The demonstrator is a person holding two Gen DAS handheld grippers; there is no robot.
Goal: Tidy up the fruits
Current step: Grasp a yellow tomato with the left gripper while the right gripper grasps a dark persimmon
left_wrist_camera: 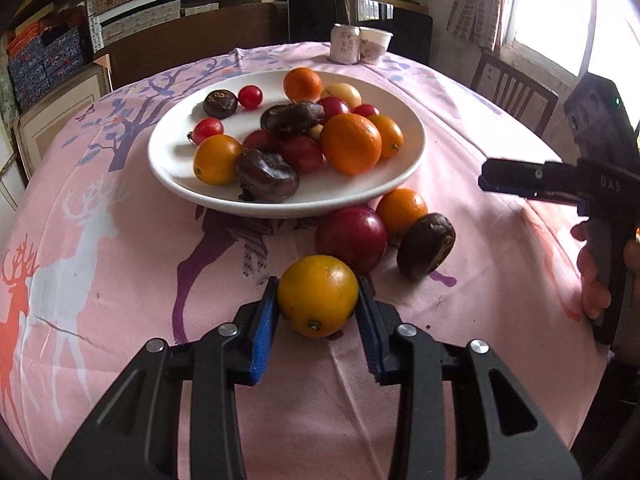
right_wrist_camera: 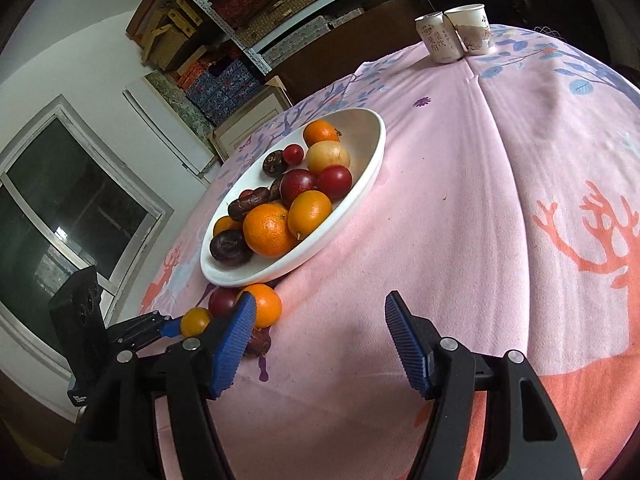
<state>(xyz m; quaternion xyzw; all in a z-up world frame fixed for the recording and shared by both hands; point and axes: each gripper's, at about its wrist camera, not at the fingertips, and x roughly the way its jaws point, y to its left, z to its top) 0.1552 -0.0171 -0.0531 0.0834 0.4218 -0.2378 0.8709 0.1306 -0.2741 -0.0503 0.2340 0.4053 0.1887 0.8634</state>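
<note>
In the right wrist view, the right gripper's blue finger [right_wrist_camera: 234, 350] covers part of the orange [right_wrist_camera: 267, 304] on the pink cloth [right_wrist_camera: 440, 200]. It hides most of a dark brown fruit [right_wrist_camera: 260, 345] too (only a small bit peeks out). The red plum [right_wrist_camera: 222, 300] sits half under the white plate [right_wrist_camera: 360, 184] rim.

In the plate, the fruits pile up, so some at the back show only a sliver.

The writing on the can [right_wrist_camera: 438, 40] and paper cup [right_wrist_camera: 472, 28] is too small to read.

In the left wrist view, the person's hand [left_wrist_camera: 592, 272] is cut off at the right edge. The window [left_wrist_camera: 568, 4] is all white glare.
</note>
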